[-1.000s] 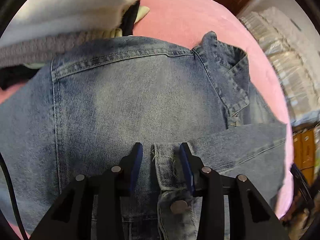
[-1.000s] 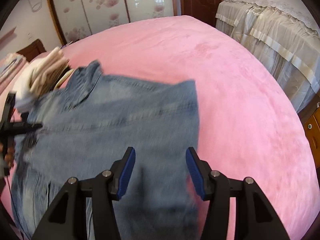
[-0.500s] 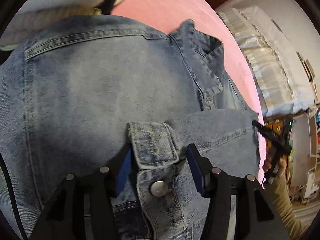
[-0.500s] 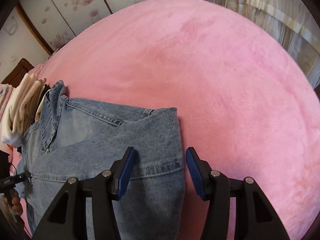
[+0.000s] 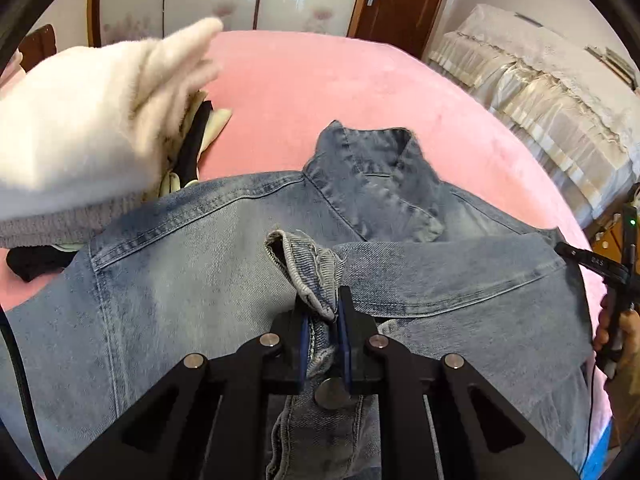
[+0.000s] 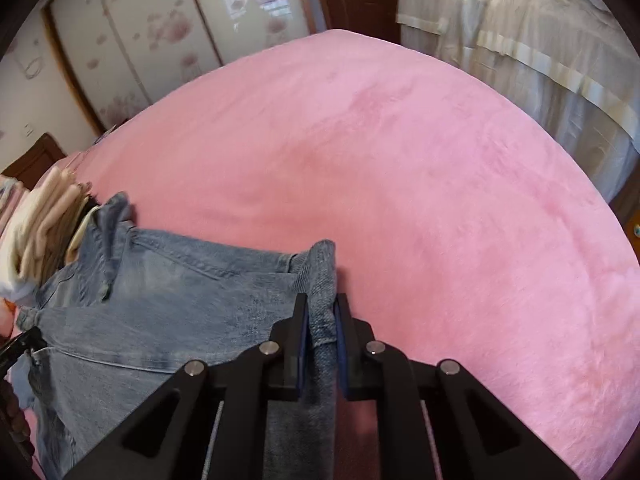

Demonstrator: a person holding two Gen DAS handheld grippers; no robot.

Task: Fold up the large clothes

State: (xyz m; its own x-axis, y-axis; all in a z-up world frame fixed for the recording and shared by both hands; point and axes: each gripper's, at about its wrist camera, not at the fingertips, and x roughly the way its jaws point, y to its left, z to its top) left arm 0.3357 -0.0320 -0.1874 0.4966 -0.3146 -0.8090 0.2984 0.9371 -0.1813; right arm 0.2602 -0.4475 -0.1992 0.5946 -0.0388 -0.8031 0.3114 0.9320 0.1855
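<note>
A blue denim jacket (image 5: 224, 280) lies spread on a pink bedspread (image 5: 340, 92), its collar (image 5: 376, 172) pointing away toward the far side of the bed. A sleeve is folded across the jacket's body, and the sleeve cuff (image 5: 308, 268) now stands bunched upward. The left gripper (image 5: 323, 320) is pinching that cuff between its blue pads; half a second ago its jaws stood spread on either side of the flat cuff. The right gripper (image 6: 322, 320) has likewise gone from spread to pressed together on the jacket's outer edge (image 6: 324, 280), at the side next to bare bedspread. With both holds taken, the garment looks ready to be lifted or drawn over for the next fold; that is a judgement, since no fold has begun. Just beside the jacket on the left sits a pile of other clothes (image 5: 92, 132), topped by a fluffy white garment. Floral wardrobe doors (image 6: 132, 40) and a wooden door (image 5: 396, 0) stand beyond the bed.
</note>
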